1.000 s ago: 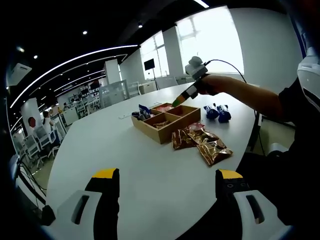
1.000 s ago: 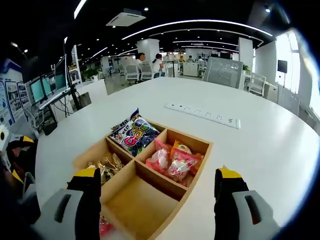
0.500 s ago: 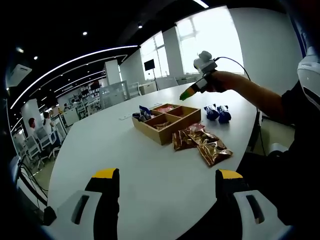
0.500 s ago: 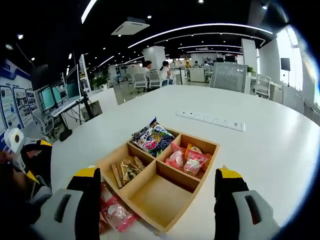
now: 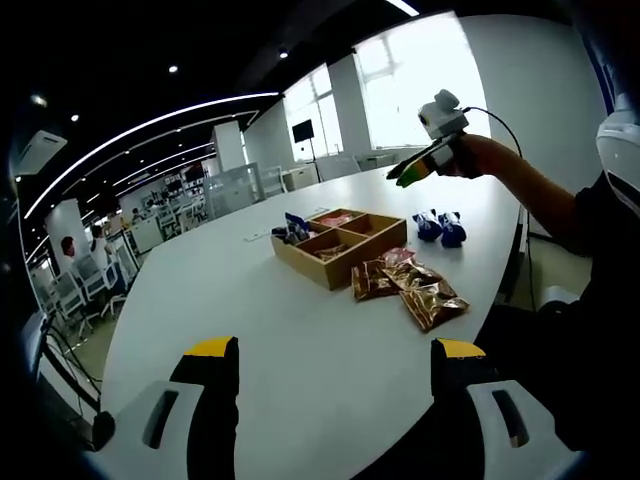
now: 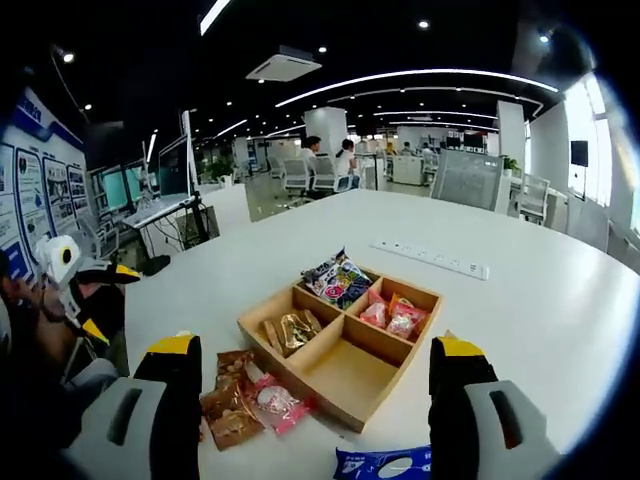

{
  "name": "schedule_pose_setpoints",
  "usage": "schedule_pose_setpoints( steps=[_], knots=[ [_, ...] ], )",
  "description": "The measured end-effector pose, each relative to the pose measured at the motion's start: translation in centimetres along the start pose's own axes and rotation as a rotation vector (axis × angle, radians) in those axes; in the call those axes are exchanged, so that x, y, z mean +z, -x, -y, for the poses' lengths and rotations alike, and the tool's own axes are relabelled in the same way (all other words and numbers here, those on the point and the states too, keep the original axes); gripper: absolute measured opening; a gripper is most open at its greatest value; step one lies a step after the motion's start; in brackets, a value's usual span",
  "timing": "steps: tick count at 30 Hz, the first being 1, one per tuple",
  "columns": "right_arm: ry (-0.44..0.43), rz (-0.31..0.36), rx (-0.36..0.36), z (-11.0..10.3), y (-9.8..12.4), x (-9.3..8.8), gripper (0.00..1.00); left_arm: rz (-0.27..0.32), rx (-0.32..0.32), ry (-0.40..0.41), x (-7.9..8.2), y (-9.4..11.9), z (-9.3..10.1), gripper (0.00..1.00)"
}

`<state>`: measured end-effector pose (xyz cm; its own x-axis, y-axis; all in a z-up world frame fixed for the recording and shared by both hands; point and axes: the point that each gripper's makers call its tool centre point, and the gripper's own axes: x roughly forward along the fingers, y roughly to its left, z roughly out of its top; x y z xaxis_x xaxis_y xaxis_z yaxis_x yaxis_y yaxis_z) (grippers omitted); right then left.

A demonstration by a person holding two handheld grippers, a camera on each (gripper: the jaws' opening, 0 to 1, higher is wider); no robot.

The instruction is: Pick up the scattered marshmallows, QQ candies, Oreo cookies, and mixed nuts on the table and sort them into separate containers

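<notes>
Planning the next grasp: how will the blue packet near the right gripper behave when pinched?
The blue packet lies flat and glossy, so probably slippery. It looks thin and wrapped, likely light and crinkly, bending rather than rolling.

Open office, bright windows [image 5: 420, 75]

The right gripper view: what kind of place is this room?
Probably an open-plan office: desks with monitors, office chairs, long ceiling light strips, and a big white table bearing a power strip.
</notes>
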<state>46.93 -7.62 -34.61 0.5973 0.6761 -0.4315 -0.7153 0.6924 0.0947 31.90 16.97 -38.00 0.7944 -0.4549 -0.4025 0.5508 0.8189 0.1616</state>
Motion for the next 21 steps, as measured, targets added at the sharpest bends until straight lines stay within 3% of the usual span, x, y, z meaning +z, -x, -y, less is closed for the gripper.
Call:
schedule_pose_setpoints(
  steps=[21],
  knots=[
    [0.060,0.012,0.009,-3.9,6.0,-2.9,0.90,0.010,-0.002,-0.015,0.6,0.2,0.4,0.82]
  ],
)
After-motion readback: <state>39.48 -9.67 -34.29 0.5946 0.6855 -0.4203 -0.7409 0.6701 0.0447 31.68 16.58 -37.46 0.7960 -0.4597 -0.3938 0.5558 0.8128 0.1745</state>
